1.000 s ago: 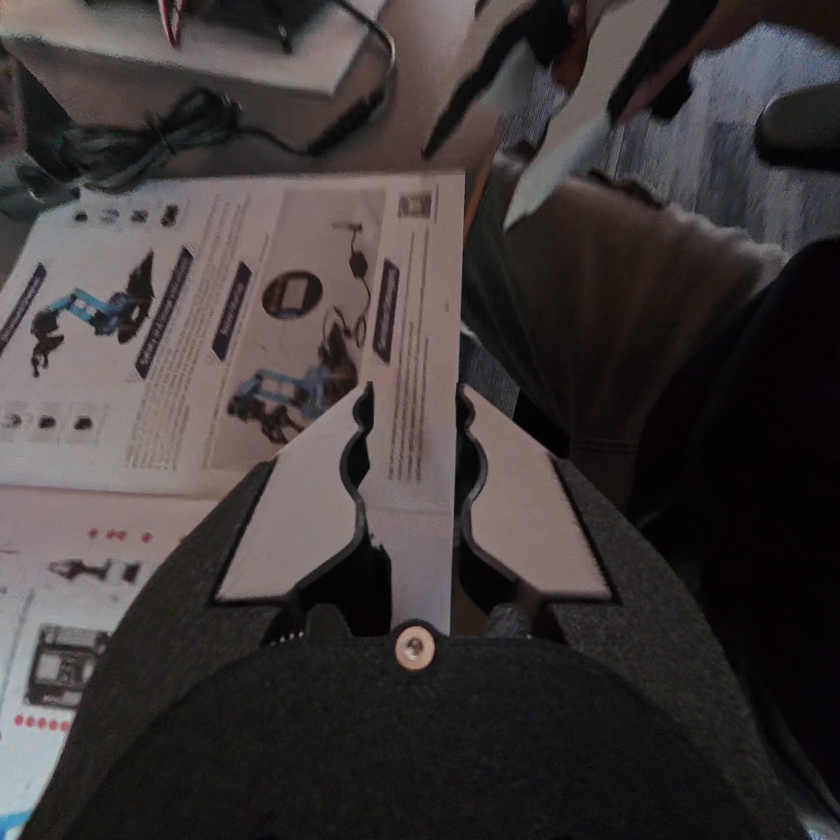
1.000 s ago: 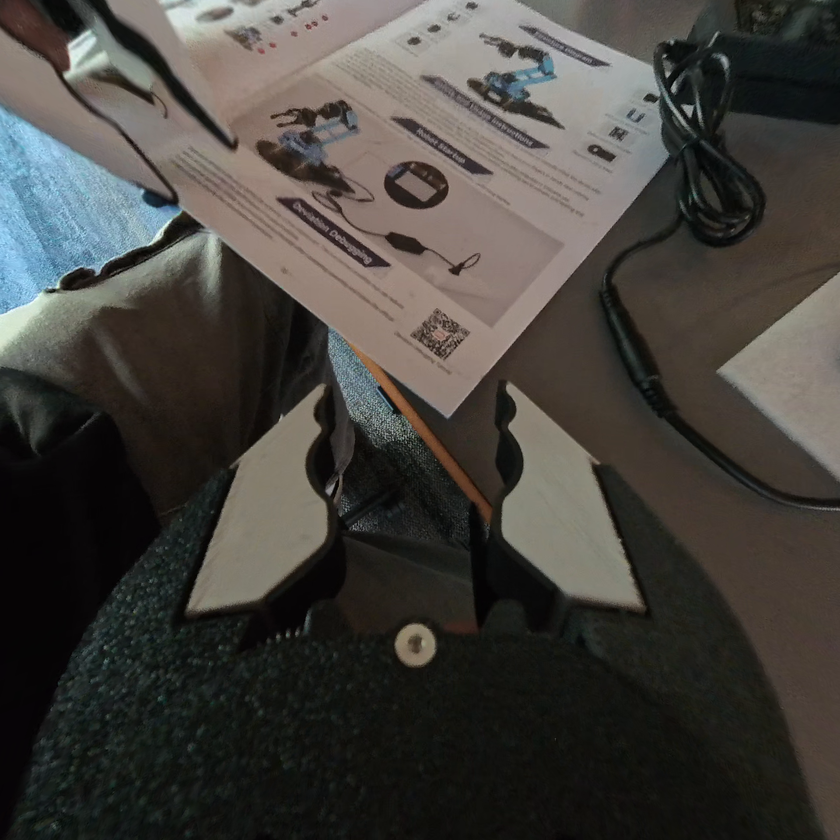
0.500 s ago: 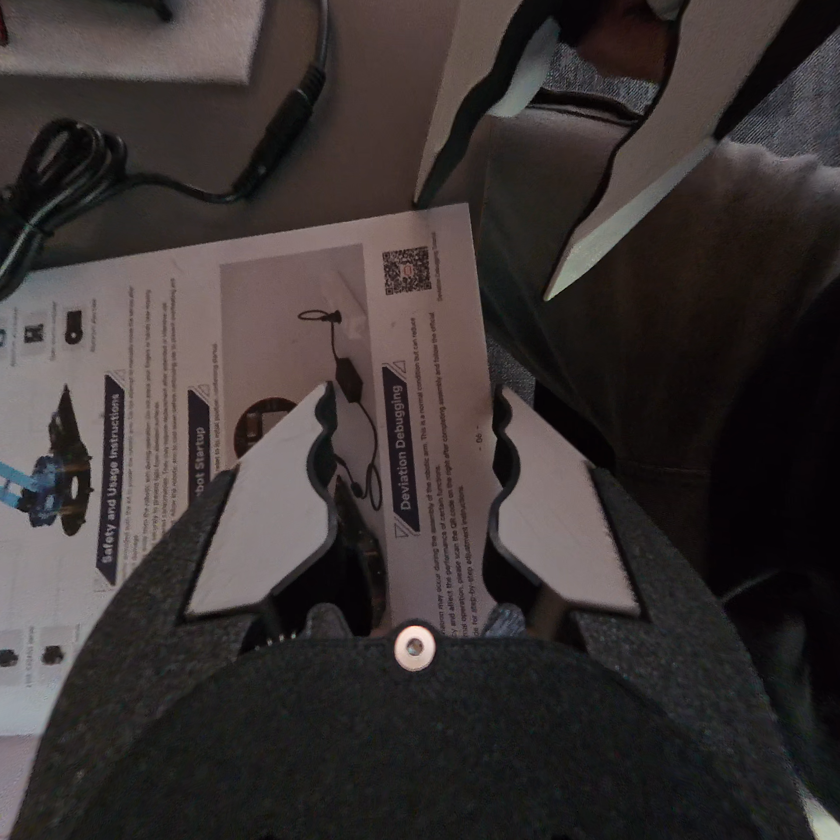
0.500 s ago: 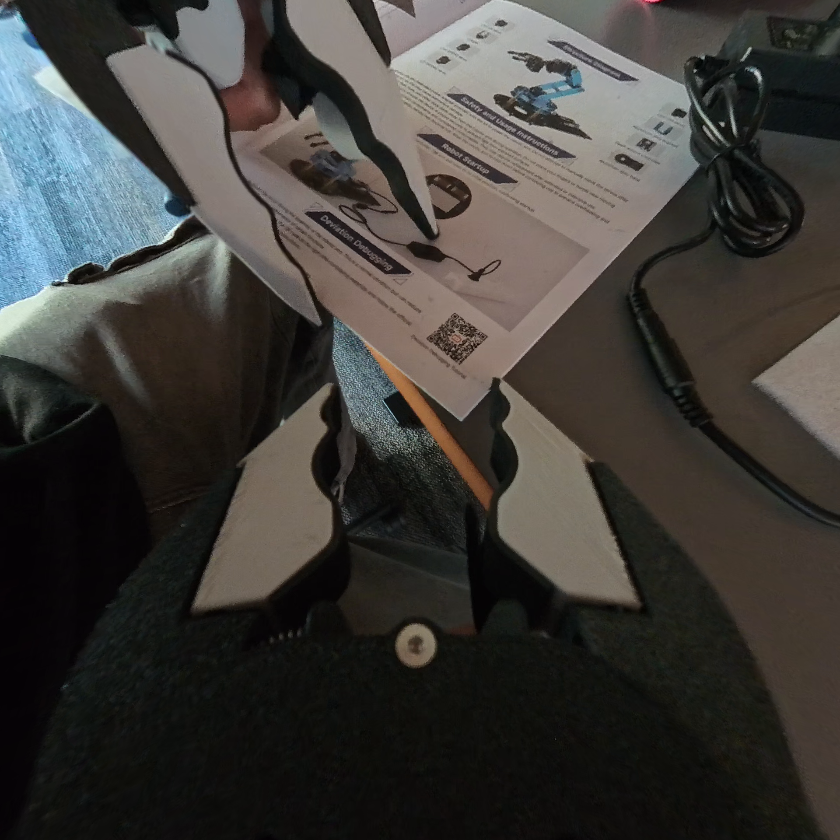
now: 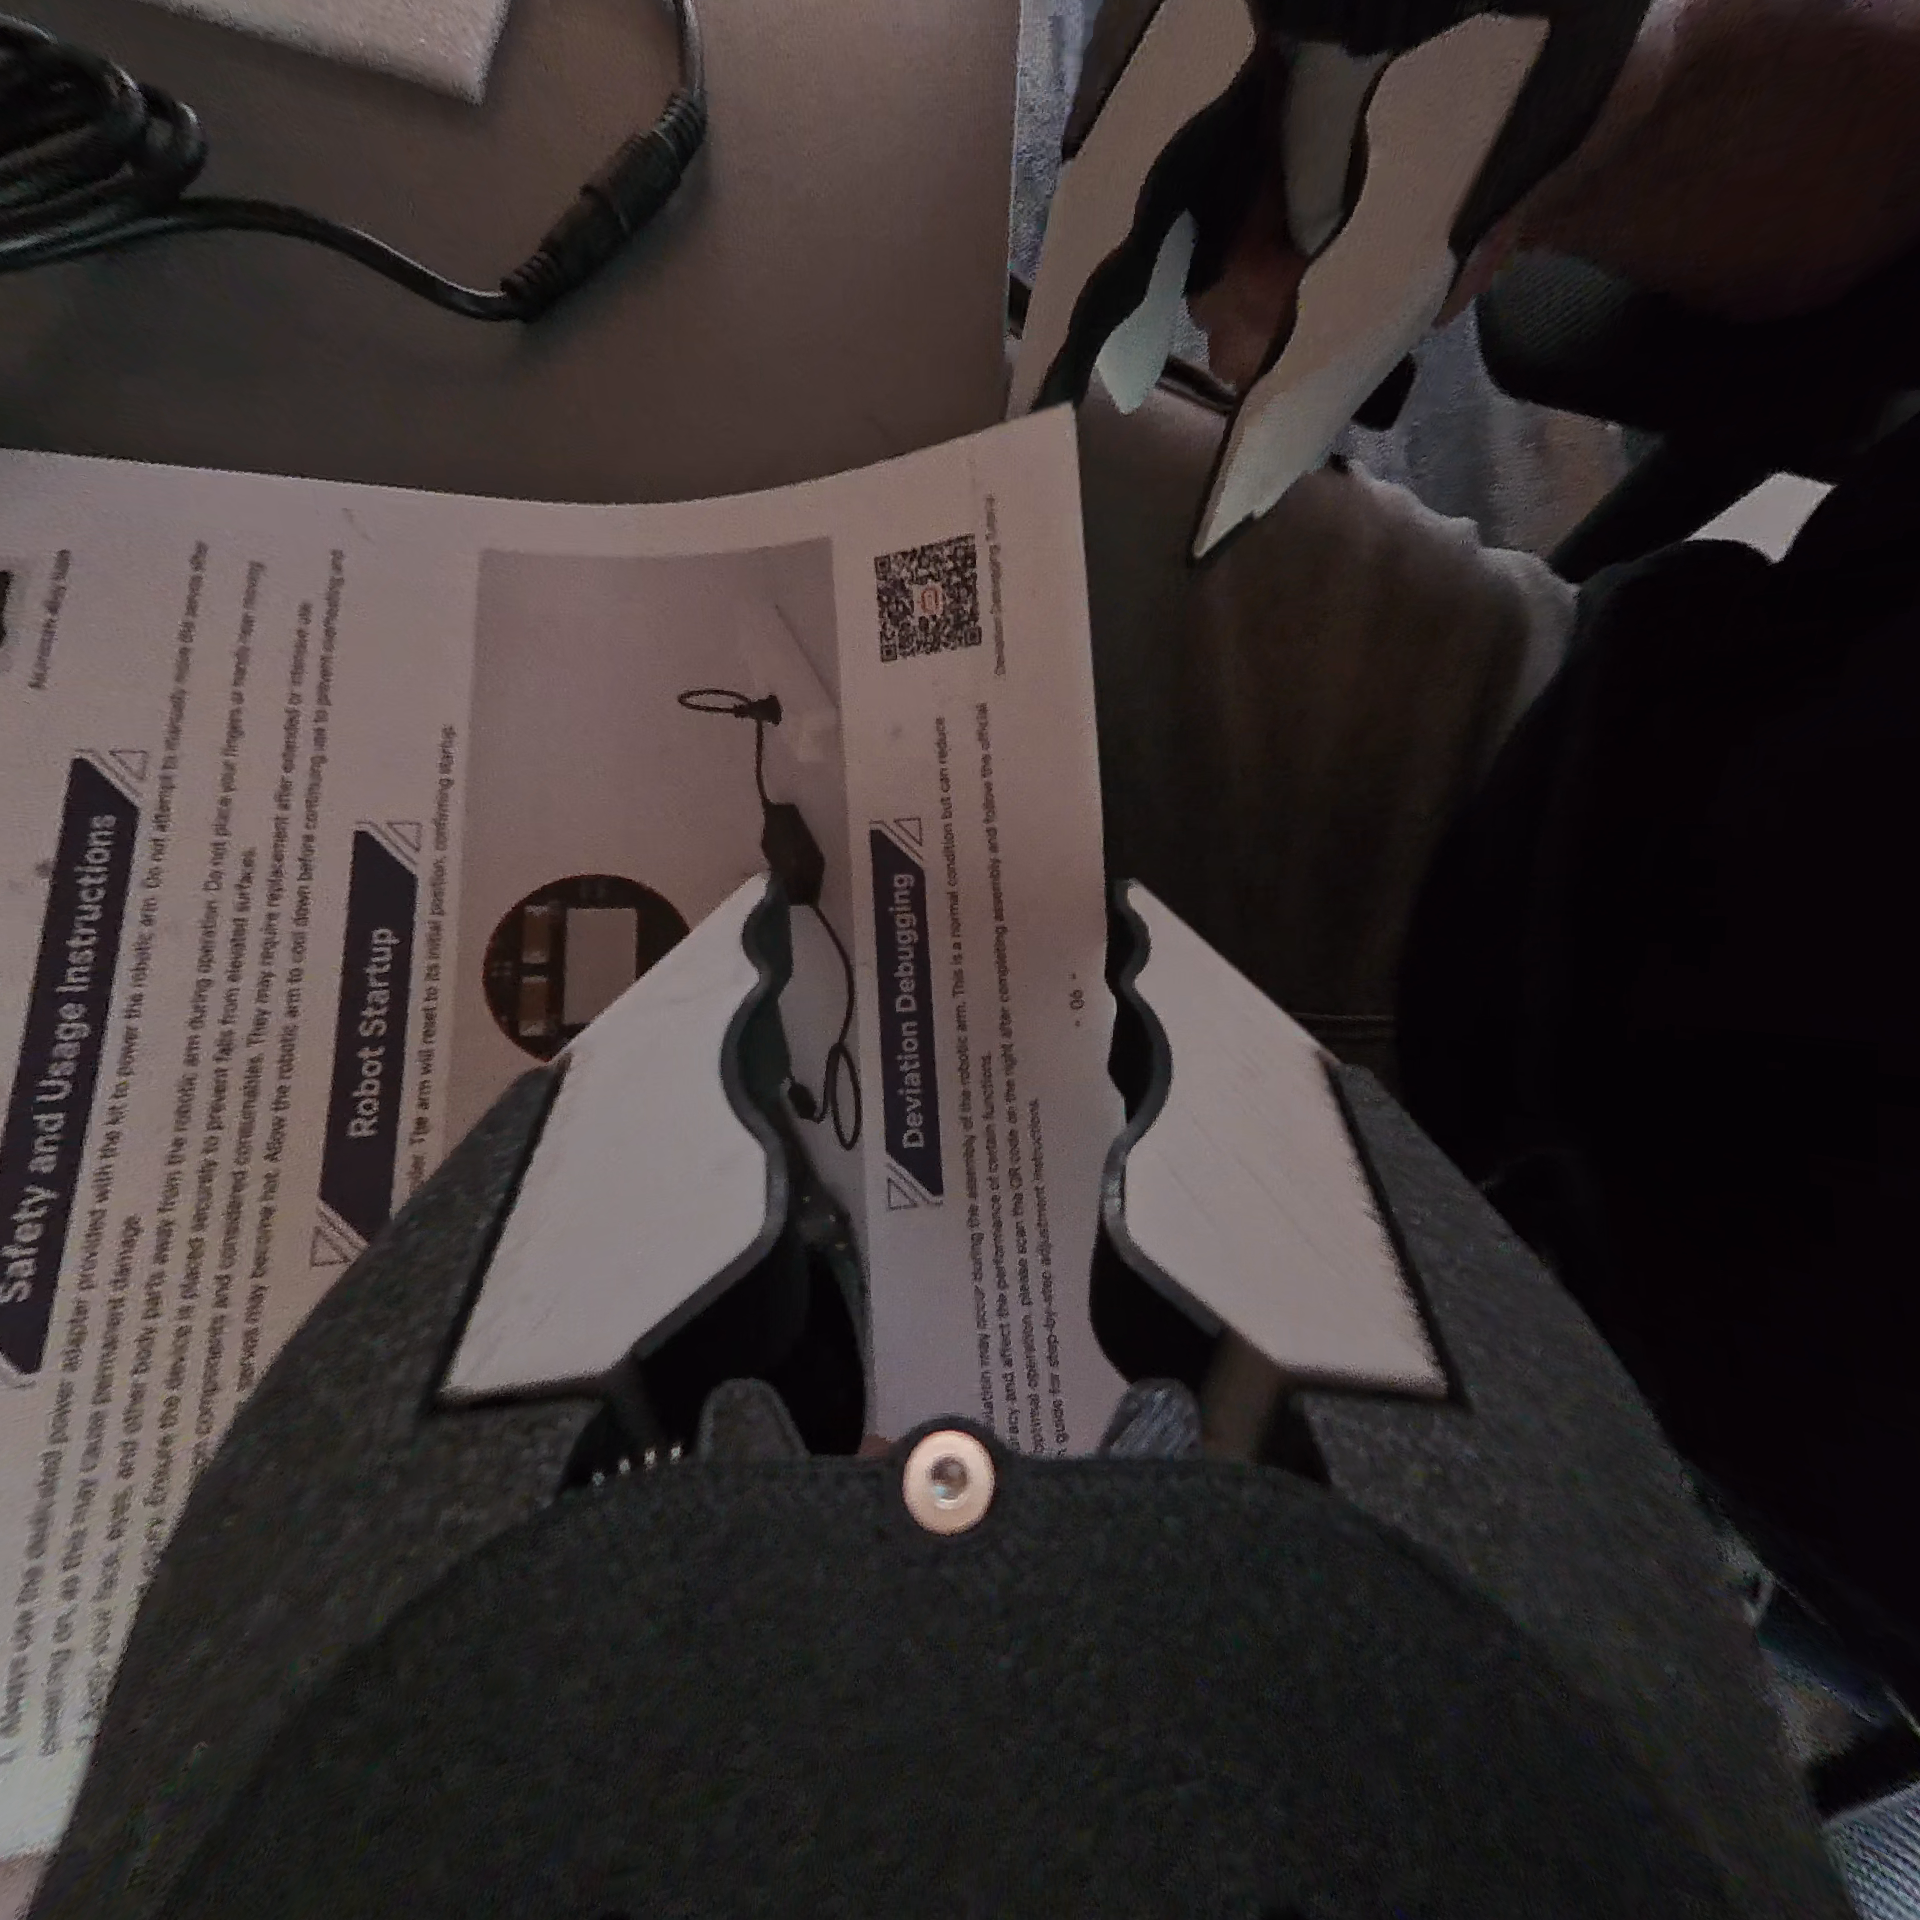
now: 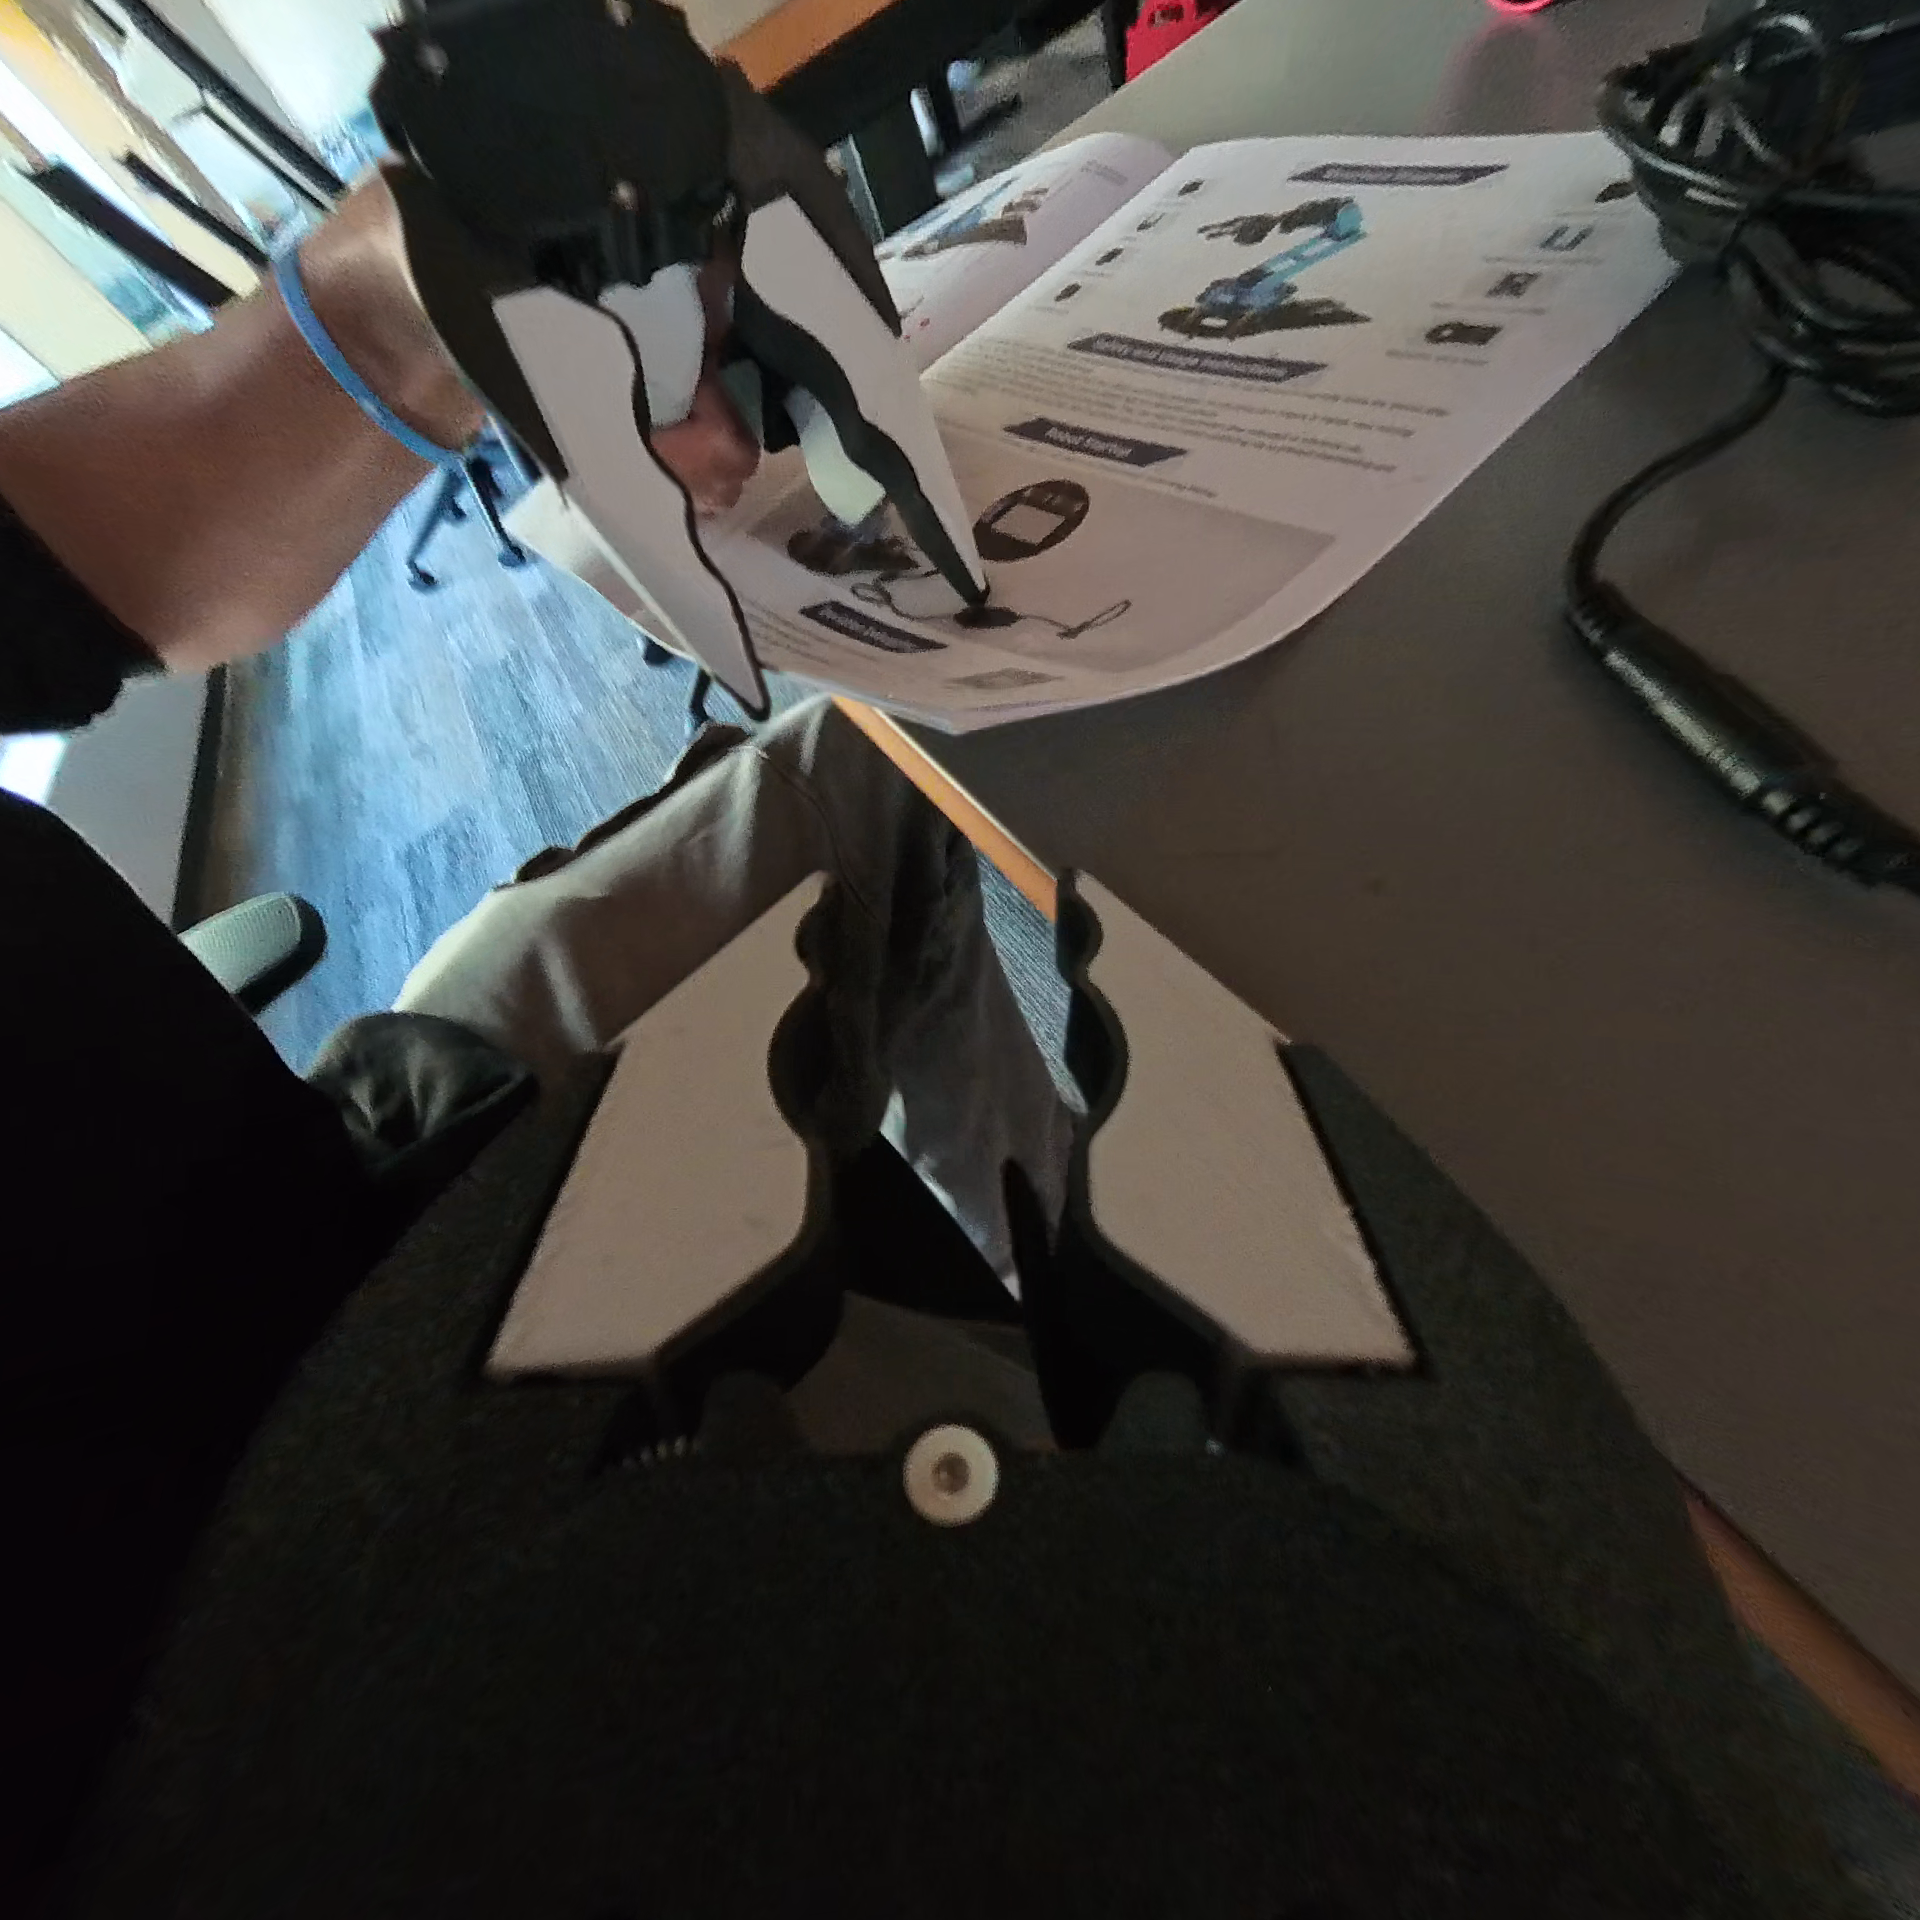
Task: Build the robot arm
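An open printed booklet lies on the dark table, its right page reaching past the table edge. My left gripper is open and straddles that page's right edge: one finger over the print, the other beyond the edge. In the right wrist view the left gripper has one fingertip on the booklet, whose near corner curls up. My right gripper is open and empty, above the table edge and a person's trouser leg. It also shows in the left wrist view, past the page's far corner.
A black cable with a barrel plug lies on the table behind the booklet; its plug and a coiled bundle show on the right. A white slab sits at the back. A chair part and carpet lie below. The left gripper's tips are roughly 9 centimetres from the right gripper's. The white slab is about 15 centimetres from my right fingertips.
My left gripper has opened wider and moved along the page's right edge toward its far corner. The page corner has curled up. My right gripper has tilted up and drawn back.
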